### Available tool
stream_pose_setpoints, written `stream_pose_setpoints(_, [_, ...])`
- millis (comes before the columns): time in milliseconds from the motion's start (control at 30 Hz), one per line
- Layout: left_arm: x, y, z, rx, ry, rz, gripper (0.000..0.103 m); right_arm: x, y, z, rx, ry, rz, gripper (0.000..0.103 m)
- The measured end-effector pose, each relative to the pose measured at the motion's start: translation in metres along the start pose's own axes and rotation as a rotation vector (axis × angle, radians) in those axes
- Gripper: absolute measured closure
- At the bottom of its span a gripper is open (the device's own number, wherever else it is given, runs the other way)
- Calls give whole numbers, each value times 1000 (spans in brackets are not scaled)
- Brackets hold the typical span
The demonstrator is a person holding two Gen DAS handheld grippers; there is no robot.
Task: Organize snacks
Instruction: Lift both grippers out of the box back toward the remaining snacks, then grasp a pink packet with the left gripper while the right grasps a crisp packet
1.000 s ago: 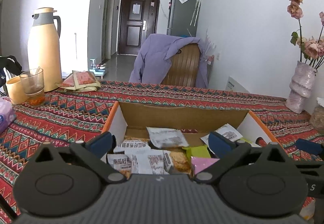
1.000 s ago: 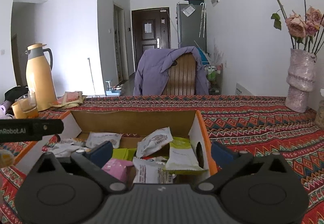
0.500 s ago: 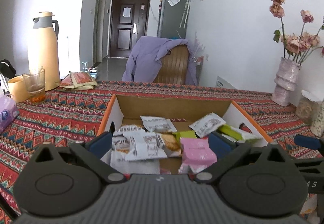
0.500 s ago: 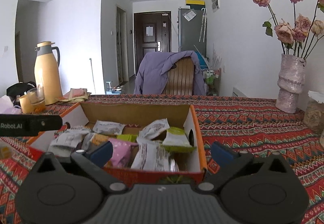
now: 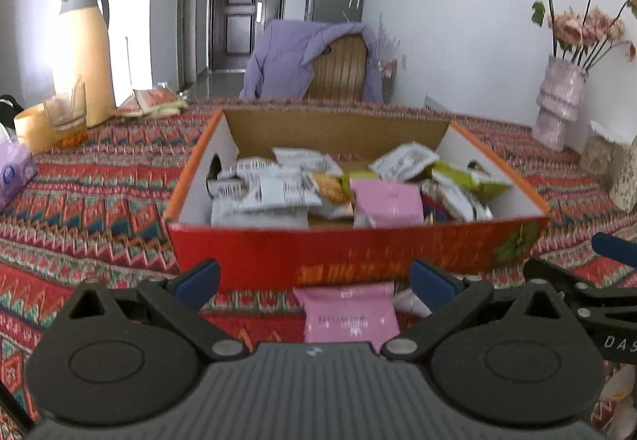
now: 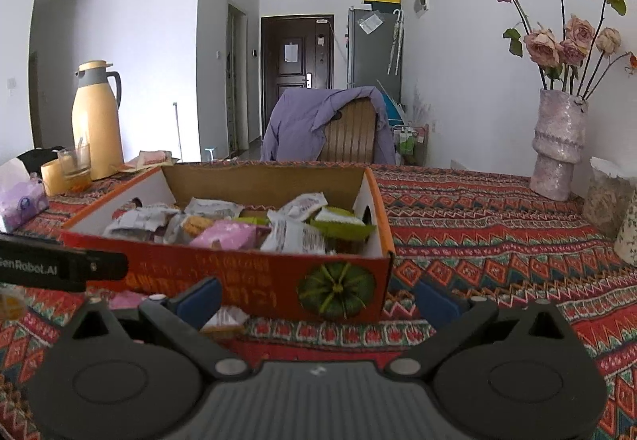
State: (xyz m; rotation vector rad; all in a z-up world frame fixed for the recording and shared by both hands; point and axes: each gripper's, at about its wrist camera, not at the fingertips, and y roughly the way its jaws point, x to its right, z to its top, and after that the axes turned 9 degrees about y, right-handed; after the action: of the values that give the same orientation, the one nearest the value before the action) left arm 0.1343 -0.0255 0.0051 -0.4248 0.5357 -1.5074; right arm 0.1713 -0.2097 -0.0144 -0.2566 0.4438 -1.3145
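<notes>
Left gripper (image 5: 314,279): hovering low over the patterned tablecloth (image 5: 99,209), level, fingers spread wide, holding nothing; a pink snack packet (image 5: 350,314) is lying between them, just before the red snack box (image 5: 358,253). Right gripper (image 6: 318,298): likewise spread, empty, facing the box's pumpkin-printed corner.

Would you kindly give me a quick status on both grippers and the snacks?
Left gripper open, empty. Right gripper open, empty. Pink snack packet on tablecloth ahead of left gripper, outside snack box. Nothing blocking it.

"GenRobot.AI" on the left gripper (image 6: 59,267) (box print blurred).
</notes>
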Motion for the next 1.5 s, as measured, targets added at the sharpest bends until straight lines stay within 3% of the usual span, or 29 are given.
stream_pose_setpoints(300, [12, 15, -14, -104, 24, 16, 0, 9, 1, -18, 5, 21, -37, 0])
stream_pose_setpoints(733, [28, 32, -20, -144, 46, 52, 0, 22, 6, -23, -7, 91, -39, 0])
stream_pose_setpoints(833, [29, 34, -21, -150, 43, 44, 5, 23, 5, -23, -6, 95, -33, 0])
stream_pose_setpoints(933, [33, 36, -23, -156, 58, 38, 26, 23, 5, -23, -4, 97, -32, 0])
stream_pose_setpoints(1033, [36, 33, -24, -141, 66, 12, 40, 24, 6, -23, -4, 102, -31, 0])
stream_pose_setpoints(1233, [36, 26, -29, -117, 65, -26, 40, 24, 6, -23, -6, 106, -28, 0])
stream_pose_setpoints(1500, [25, 13, -32, -83, 54, -15, 40, 25, 6, -23, -5, 108, -31, 0])
